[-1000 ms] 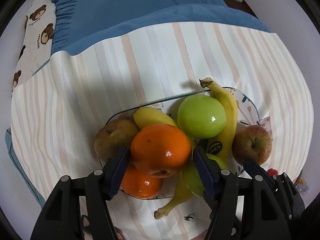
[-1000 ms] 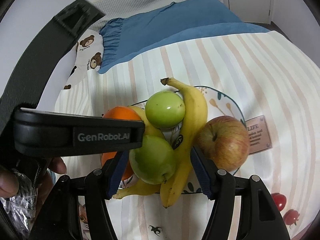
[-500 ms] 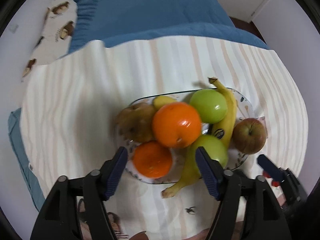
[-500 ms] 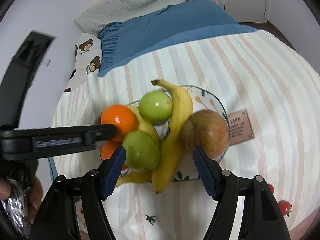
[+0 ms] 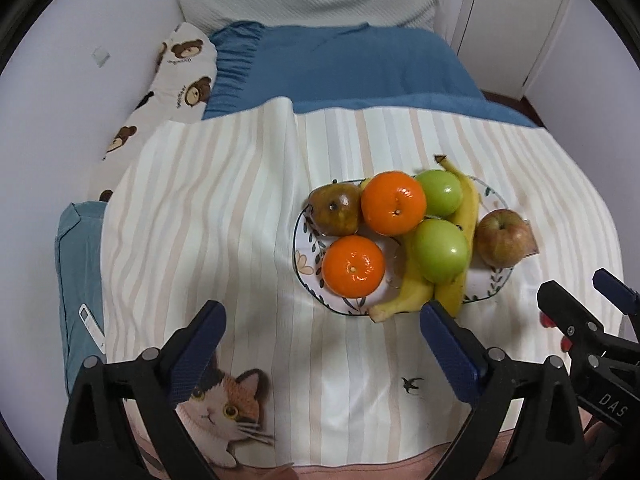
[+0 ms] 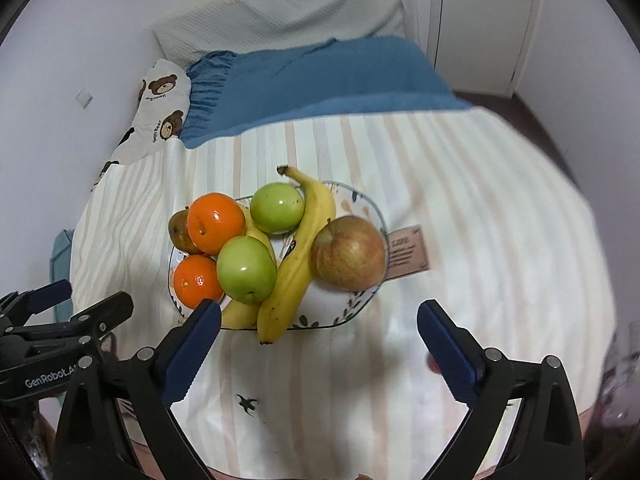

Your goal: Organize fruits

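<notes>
Both grippers, the left gripper and the right gripper, are hovering with jaws spread wide and empty near the floral plate, which is carrying oranges, green apples, bananas, a red apple and a brownish pear on the striped cloth.

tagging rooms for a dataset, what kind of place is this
Most likely a bedroom. The plate of fruit sits on a striped sheet spread over a bed, with a blue quilt, a teddy-bear pillow and a white pillow behind it.
</notes>
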Demonstrator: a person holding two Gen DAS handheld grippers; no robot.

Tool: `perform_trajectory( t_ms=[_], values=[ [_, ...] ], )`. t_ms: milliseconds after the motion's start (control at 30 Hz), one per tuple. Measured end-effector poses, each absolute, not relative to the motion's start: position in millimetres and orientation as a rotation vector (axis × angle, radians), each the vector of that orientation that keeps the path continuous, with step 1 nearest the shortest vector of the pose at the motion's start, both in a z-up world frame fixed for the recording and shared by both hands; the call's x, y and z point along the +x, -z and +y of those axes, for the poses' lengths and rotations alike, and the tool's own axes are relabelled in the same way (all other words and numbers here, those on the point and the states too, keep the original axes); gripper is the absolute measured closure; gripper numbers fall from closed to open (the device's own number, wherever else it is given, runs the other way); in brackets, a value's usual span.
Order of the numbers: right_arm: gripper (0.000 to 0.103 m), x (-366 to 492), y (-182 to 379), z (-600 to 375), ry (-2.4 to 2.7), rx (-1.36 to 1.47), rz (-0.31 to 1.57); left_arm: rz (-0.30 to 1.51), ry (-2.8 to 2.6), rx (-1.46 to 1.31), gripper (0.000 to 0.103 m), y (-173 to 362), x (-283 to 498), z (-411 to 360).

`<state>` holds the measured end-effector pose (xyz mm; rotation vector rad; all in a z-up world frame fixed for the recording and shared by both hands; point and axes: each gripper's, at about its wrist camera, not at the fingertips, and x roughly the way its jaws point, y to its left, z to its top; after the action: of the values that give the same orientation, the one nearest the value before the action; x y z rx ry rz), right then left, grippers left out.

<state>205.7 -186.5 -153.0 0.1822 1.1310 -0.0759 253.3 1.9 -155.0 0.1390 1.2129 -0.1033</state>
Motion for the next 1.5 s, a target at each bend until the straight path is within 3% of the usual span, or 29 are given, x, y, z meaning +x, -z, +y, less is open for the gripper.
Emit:
perform_trajectory(
  t_ms=[833, 1133, 1500],
  values=[
    [0.002, 60, -12, -175, 0.042, 0.097, 0.865, 0.888, 0.105, 0.098, 0.004, 13, 108, 12],
    [0.002, 19, -40, -169, 0.047, 0.092, 0.814, 0.871, 0.128, 0.088, 0.004, 1, 77, 18],
    [0.0, 16, -34, -161, 0.069, 0.1, 0.82, 0.882, 0.113, 0.076, 0.0, 12, 78, 29]
  ],
)
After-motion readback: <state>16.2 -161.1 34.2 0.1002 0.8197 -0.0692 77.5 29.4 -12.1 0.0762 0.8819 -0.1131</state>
